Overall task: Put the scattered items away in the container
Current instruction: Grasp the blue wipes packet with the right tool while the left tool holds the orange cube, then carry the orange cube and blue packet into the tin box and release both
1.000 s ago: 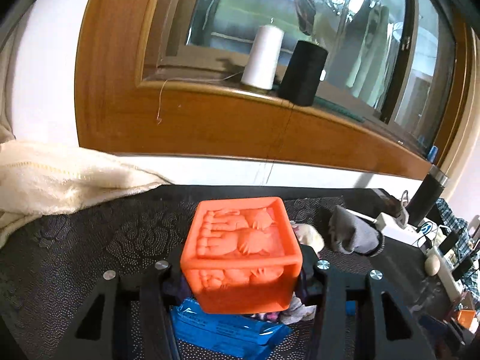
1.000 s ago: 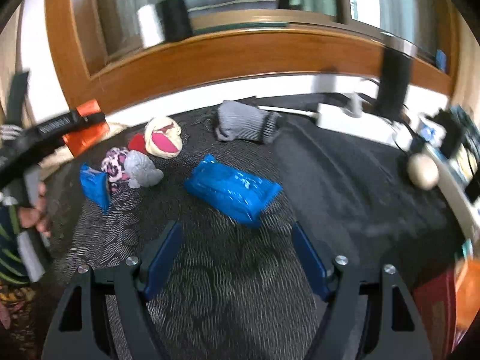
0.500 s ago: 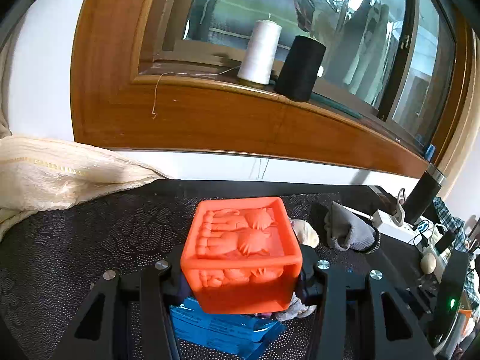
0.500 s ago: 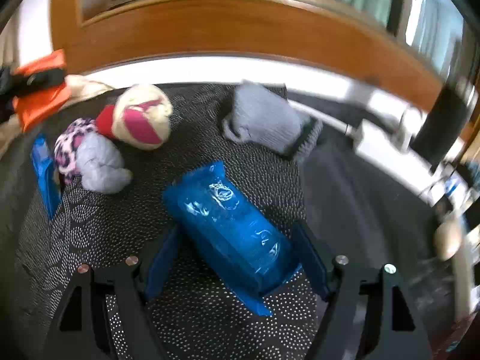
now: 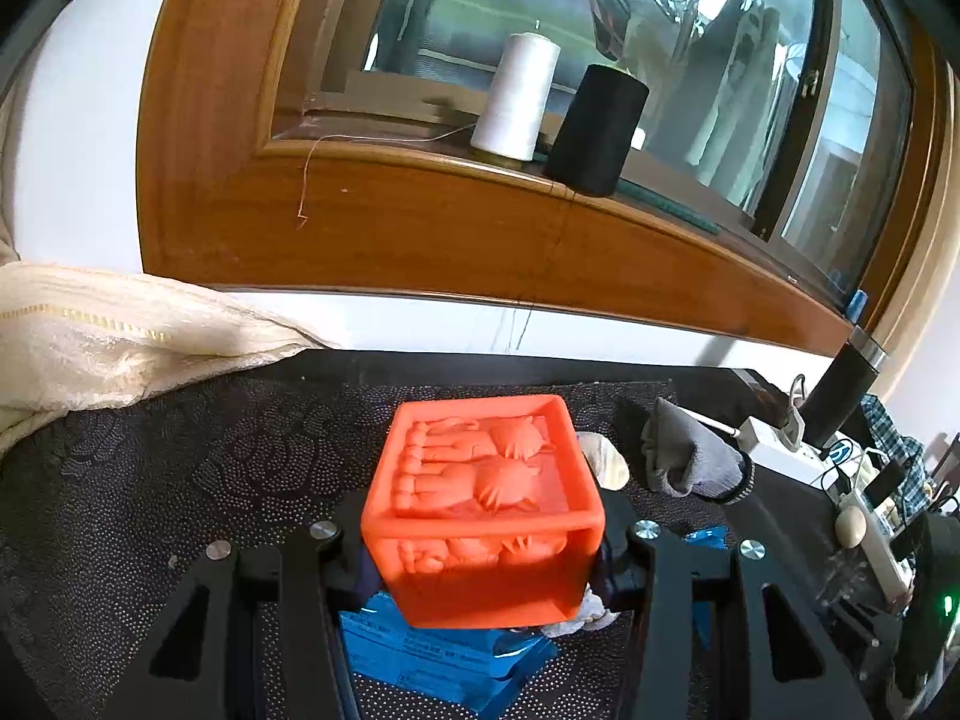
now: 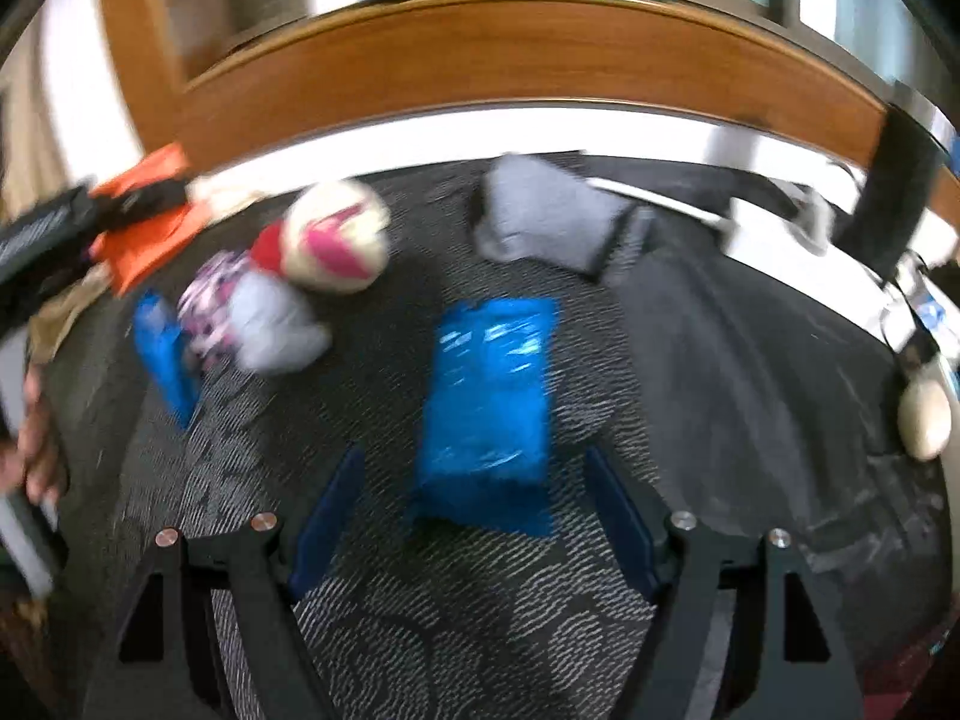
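My left gripper [image 5: 483, 558] is shut on an orange square box [image 5: 480, 504] with embossed sides, held just above the dark patterned mat [image 5: 180, 480]. The right wrist view shows the same box [image 6: 144, 234] at the far left. My right gripper [image 6: 474, 516] is open, and the near end of a blue plastic packet [image 6: 489, 396] reaches between its fingers without touching them. A second blue packet [image 6: 165, 354] lies under the held box. Beside it are a cream and pink sock ball [image 6: 336, 237], a grey and patterned bundle [image 6: 264, 318] and a grey sock [image 6: 540, 222].
A cream cloth [image 5: 120, 330] is heaped at the mat's left. White [image 5: 519, 99] and black [image 5: 600, 129] thread cones stand on the wooden sill. At the right are a black flask [image 5: 840, 390], a power strip [image 5: 774, 444] and a cream egg-shaped thing [image 6: 924, 420]. A person's hand [image 6: 36, 450] shows at the left edge.
My right gripper has moved in over the blue packet, which now lies lengthwise ahead between its fingers. The left gripper has kept still with the orange box.
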Tool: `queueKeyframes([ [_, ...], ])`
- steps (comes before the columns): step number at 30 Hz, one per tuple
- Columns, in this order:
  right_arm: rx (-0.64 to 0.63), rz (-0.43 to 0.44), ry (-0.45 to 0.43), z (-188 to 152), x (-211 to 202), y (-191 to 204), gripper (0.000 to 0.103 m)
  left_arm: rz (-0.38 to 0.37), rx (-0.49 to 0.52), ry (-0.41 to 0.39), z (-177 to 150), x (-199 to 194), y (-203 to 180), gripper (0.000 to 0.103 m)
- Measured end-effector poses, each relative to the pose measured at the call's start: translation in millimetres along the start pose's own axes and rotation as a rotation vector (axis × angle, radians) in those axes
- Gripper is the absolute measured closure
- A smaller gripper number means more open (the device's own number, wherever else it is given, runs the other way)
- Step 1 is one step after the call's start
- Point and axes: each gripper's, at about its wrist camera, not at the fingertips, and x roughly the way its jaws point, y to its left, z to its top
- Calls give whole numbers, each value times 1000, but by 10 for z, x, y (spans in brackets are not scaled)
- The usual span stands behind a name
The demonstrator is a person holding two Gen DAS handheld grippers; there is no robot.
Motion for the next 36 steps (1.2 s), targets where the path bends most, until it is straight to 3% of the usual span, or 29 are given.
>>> queueKeyframes([
  [5,75,-8,12,116,166,-134,24,1,5,2,-11,9,-15,50],
  [9,8,-91,1,105,276,49,26,4,9,4,-25,17,-28,50],
  [10,-12,-115,-4,87,286,101,33,4,11,5,-30,19,-34,50],
  [11,-23,-126,-8,76,284,132,46,2,13,5,-34,17,-44,50],
  [13,-23,-130,-8,64,261,159,58,-1,18,3,-39,6,-64,50],
  [18,36,-110,-7,-8,181,90,59,-15,30,-4,-49,-32,-117,50],
  [30,181,-61,-114,-482,-718,-168,59,-73,113,0,-188,-136,-474,50],
  [36,248,-125,-191,-856,-1393,-430,58,-121,164,23,-376,-266,-824,50],
])
